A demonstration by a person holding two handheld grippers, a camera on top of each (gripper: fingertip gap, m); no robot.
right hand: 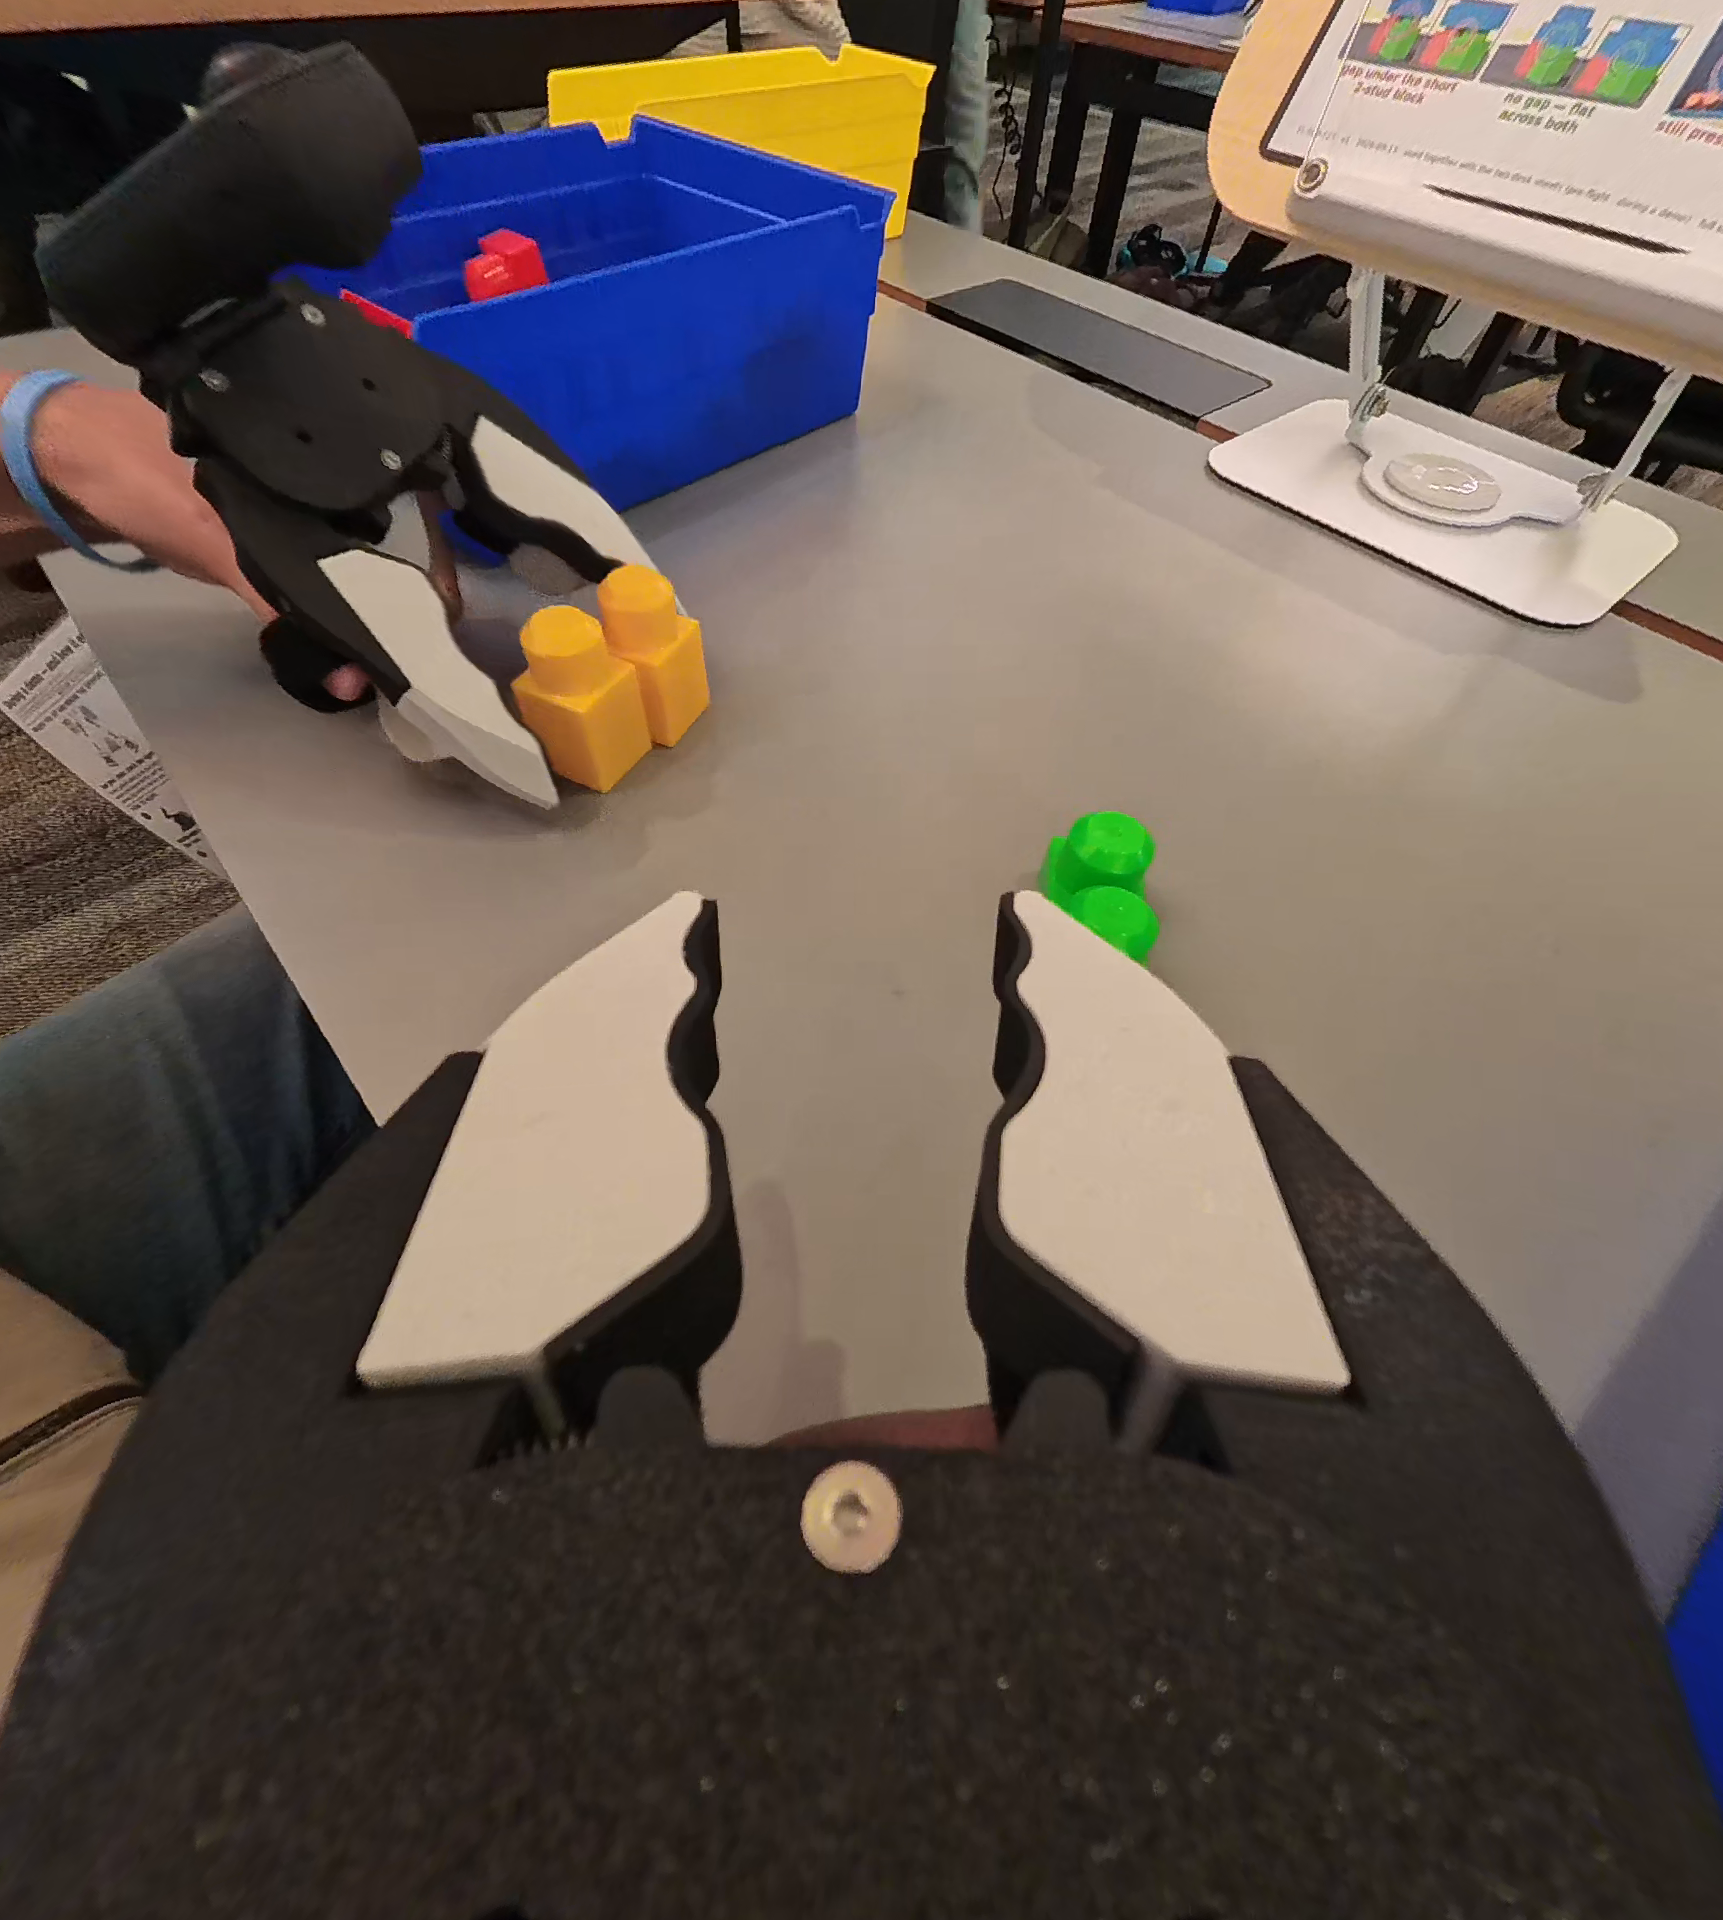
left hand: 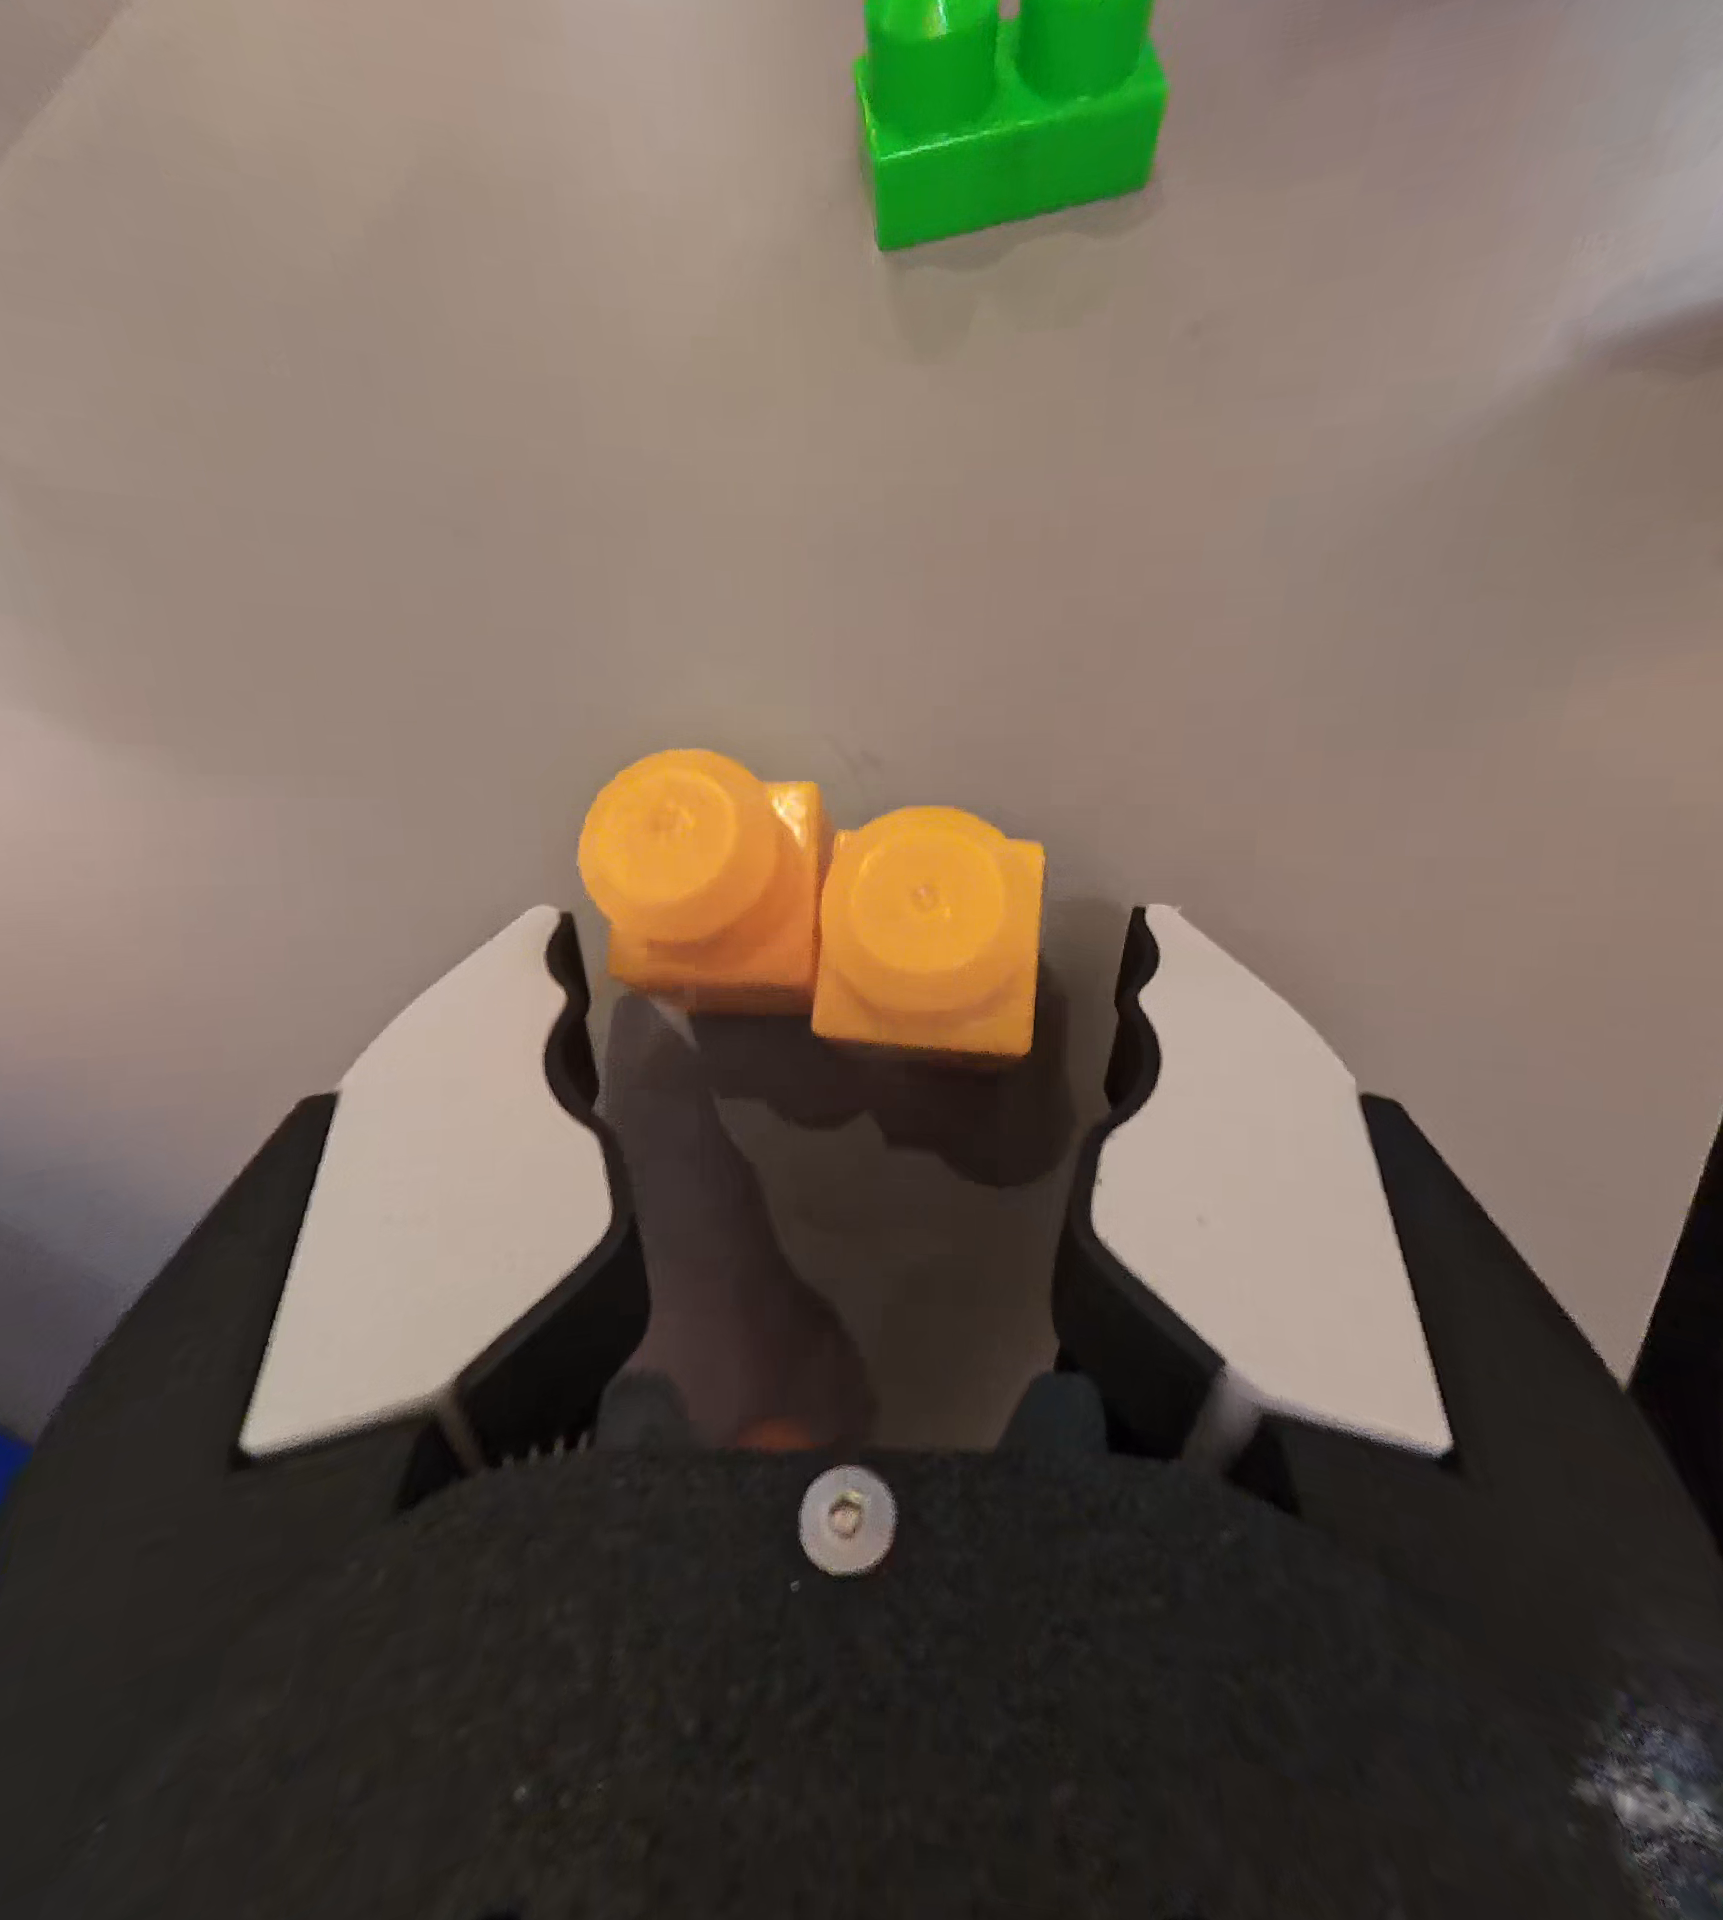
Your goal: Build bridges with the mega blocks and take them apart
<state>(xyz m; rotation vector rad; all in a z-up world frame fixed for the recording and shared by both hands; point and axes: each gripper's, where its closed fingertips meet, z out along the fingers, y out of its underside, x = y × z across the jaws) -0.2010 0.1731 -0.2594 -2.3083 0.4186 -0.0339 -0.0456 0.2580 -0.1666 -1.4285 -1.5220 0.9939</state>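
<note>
I see printed writing in two places, both in my right wrist view. A white instruction sheet with coloured block diagrams and red and black captions sits on a tilted stand at the far right of the table. A printed paper with small figures lies on the carpet off the table's left edge.

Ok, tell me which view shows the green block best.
The left wrist view: the green block stands unobstructed on the table, though its studs are cut off at the frame's top. In the right wrist view, the right gripper hides part of it.
</note>
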